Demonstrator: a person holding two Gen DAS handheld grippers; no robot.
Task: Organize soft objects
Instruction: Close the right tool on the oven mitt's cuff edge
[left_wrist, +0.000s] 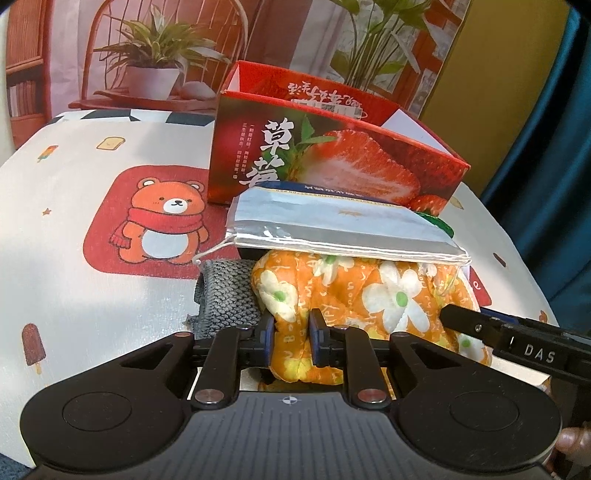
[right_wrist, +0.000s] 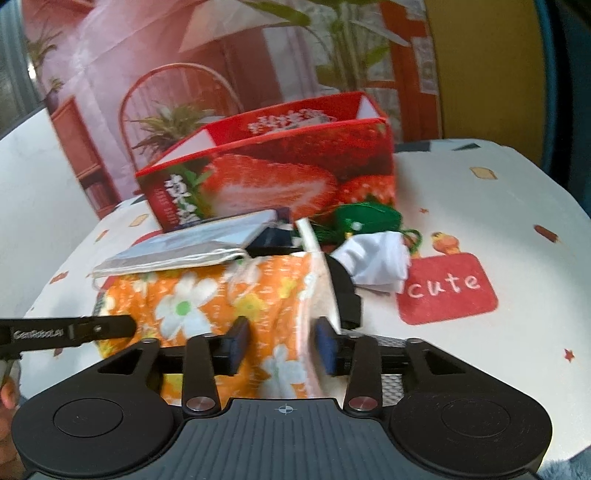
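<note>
An orange cloth with white flowers (left_wrist: 354, 295) lies on the table in front of the red strawberry box (left_wrist: 332, 158). A silver flat packet (left_wrist: 332, 229) rests on top of it. My left gripper (left_wrist: 292, 339) is shut on a fold of the orange cloth. My right gripper (right_wrist: 282, 345) is around the cloth's right end (right_wrist: 221, 299), with the jaws apart on both sides of it. A grey knit piece (left_wrist: 227, 295) lies left of the cloth. A white cloth (right_wrist: 376, 258) and a green yarn piece (right_wrist: 369, 218) lie to the right.
The strawberry box (right_wrist: 280, 177) is open at the top and stands at the back of the table. A black object (right_wrist: 347, 295) lies beside the orange cloth. The tablecloth has a bear print (left_wrist: 166, 221) and a red "cute" patch (right_wrist: 447, 288).
</note>
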